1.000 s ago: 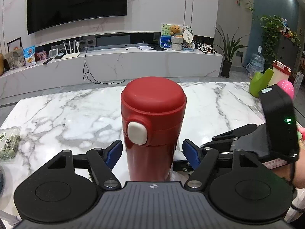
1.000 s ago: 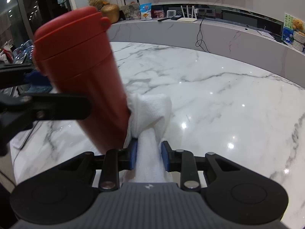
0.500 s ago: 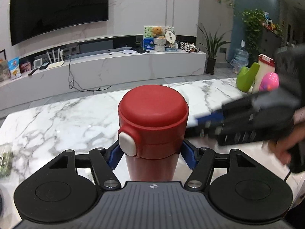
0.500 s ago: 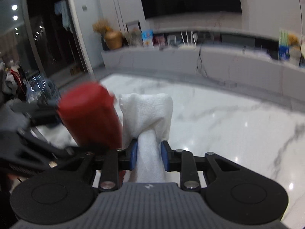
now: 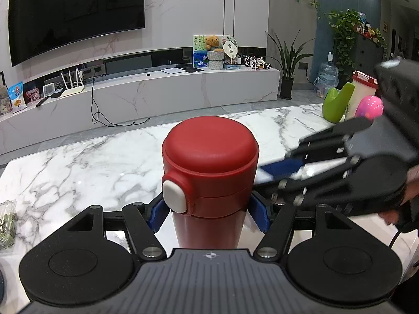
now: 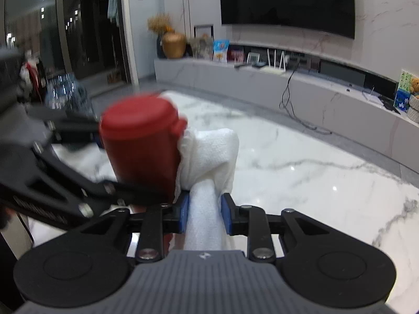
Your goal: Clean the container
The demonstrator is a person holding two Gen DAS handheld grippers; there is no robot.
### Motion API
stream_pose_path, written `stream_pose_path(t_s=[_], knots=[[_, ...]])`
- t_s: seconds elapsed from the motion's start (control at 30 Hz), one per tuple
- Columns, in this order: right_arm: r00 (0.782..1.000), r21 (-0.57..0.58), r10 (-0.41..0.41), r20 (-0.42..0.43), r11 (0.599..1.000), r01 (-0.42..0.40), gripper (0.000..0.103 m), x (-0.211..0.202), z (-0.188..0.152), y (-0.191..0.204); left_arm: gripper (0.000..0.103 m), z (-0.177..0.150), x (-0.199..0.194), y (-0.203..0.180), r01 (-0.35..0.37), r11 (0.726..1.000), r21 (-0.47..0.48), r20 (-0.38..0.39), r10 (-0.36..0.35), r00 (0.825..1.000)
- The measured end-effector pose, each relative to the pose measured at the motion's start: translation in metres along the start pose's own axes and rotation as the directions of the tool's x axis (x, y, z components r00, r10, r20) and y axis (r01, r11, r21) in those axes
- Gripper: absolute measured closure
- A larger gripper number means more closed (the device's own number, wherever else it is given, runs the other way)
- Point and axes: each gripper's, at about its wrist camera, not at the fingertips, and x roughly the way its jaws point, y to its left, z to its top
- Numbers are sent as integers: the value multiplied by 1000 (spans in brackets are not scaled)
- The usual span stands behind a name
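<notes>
Left wrist view: the left claw [image 5: 209, 216] clamps the red flask [image 5: 209, 172] below its lid, upright over the marble table [image 5: 78, 162] (smooth, rigid, likely slippery). Right wrist view: the right claw [image 6: 203, 216] pinches a soft white cloth [image 6: 209, 154] against the flask's side.

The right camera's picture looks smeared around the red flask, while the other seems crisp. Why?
Right wrist view: the red flask and the left gripper holding it are motion-blurred, the white cloth sharper. Left wrist view: flask crisp, only the right gripper smeared; fisheye bends the marble table.
</notes>
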Motion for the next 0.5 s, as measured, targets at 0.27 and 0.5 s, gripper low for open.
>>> stream_pose_path(t_s=[0.27, 0.5], knots=[[992, -28, -26, -123, 999, 23, 74, 32, -20, 5, 40, 0, 1, -5, -4, 1000, -1, 2, 4, 1000], [984, -5, -37, -172, 999, 36, 74, 43, -31, 6, 39, 1, 1, -9, -36, 999, -39, 9, 36, 999]])
